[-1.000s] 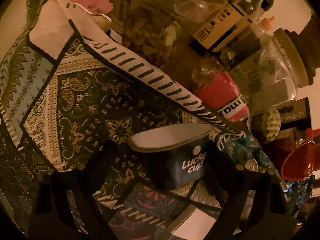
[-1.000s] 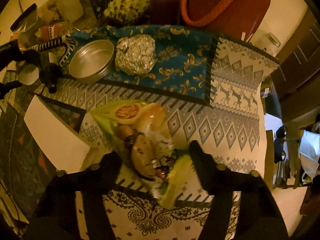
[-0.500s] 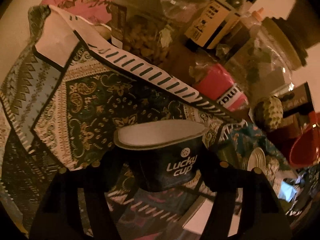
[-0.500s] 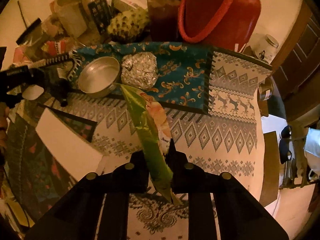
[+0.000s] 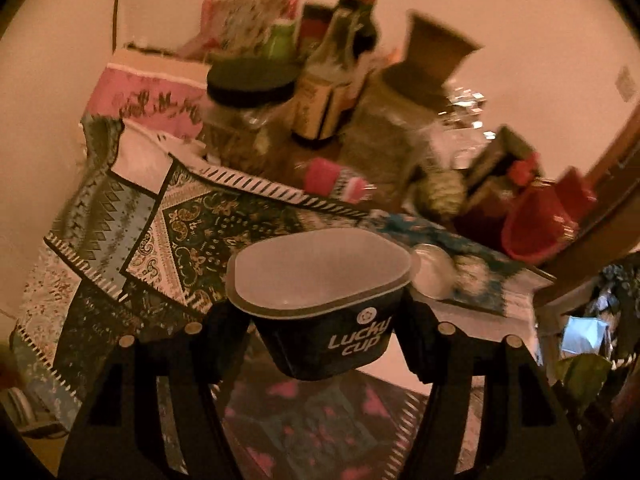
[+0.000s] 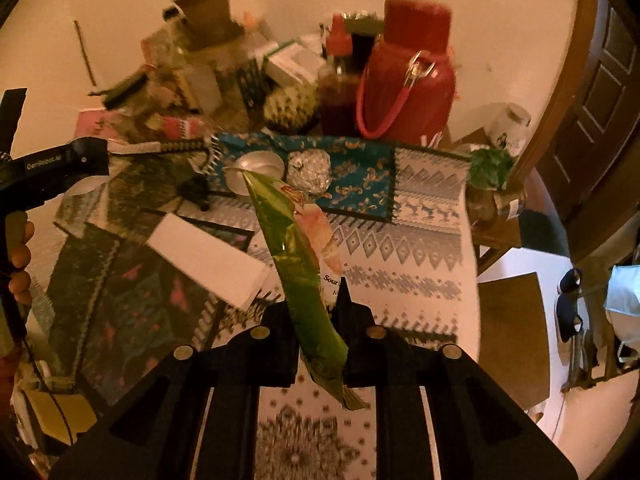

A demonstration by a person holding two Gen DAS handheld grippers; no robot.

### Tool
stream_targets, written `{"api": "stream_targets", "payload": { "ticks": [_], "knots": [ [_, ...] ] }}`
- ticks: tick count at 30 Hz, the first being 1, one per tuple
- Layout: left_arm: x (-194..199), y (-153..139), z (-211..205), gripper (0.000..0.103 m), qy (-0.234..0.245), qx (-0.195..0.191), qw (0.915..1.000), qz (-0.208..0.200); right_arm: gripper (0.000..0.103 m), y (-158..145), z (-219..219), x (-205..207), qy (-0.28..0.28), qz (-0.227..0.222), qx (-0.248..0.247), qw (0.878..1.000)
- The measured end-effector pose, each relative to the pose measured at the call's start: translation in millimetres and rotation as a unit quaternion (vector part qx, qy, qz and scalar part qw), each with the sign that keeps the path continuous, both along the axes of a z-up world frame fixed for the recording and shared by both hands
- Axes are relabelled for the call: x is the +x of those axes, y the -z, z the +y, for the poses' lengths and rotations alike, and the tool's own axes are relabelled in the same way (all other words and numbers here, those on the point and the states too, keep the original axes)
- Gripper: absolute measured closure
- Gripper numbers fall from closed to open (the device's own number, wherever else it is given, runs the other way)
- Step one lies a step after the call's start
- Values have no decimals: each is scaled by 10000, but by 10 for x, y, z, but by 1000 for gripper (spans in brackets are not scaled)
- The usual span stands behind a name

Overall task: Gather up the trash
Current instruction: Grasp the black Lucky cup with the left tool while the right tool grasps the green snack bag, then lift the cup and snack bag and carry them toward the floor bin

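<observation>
Both grippers have lifted off the patterned tablecloth (image 6: pixel 400 240). Left gripper (image 5: pixel 320 320) fingers clamp the empty Lucky Cup tub (image 5: pixel 324 300), held in air. Right gripper (image 6: pixel 316 320) pinched narrow on the green snack bag (image 6: pixel 296 264), raised above the cloth; foil ball (image 6: pixel 309 170) and metal bowl (image 6: pixel 256 168) lie beyond.

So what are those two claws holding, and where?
Left gripper clamps the cup by its sides; right gripper pinches the chip bag near its lower end.

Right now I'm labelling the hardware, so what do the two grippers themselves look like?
Both grippers, left and right, are matte black with broad angular fingers carrying round silver studs. From the right camera, the left unit's body bears white "GenRobot.AI" lettering.
</observation>
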State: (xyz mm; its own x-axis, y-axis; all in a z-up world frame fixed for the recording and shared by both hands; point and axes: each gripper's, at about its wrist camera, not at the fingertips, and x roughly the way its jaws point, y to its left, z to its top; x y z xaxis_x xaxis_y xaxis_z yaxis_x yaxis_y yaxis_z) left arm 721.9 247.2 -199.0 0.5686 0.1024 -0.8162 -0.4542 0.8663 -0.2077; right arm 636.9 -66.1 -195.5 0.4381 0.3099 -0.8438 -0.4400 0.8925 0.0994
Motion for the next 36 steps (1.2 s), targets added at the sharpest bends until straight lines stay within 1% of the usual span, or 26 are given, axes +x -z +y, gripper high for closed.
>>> {"api": "stream_targets", "payload": {
  "ticks": [3, 4, 6, 8, 13, 20, 23, 28, 36],
  "knots": [
    [-256, -267, -230, 38, 78, 65, 9997, -241, 90, -173, -114, -170, -73, -218, 112, 9997],
    [-368, -357, -276, 38, 93, 96, 9994, -312, 90, -242, -162, -247, -95, -196, 217, 9995],
    [-586, -531, -464, 38, 118, 172, 9986, -488, 90, -378, -249, -392, -167, -379, 283, 9987],
    [-762, -640, -591, 38, 112, 224, 9978, -609, 90, -470, -315, -508, -232, -515, 331, 9979],
    [-1354, -955, -873, 39, 87, 390, 9948, -932, 90, -720, -470, -853, -453, -789, 520, 9945],
    [-1913, -1270, -1098, 39, 132, 600, 9909, -1195, 90, -971, -575, -1226, -562, -1020, 658, 9910],
    [-2104, -1355, -1154, 39, 209, 594, 9894, -1311, 90, -1049, -600, -1378, -546, -1111, 722, 9897],
    [-2365, -1405, -1170, 40, 376, 610, 9873, -1419, 90, -1127, -549, -1655, -438, -1164, 774, 9892],
    [-2964, -1408, -998, 40, 754, 576, 9837, -1529, 90, -1151, -356, -2285, -139, -1161, 785, 9900]
  ]
}}
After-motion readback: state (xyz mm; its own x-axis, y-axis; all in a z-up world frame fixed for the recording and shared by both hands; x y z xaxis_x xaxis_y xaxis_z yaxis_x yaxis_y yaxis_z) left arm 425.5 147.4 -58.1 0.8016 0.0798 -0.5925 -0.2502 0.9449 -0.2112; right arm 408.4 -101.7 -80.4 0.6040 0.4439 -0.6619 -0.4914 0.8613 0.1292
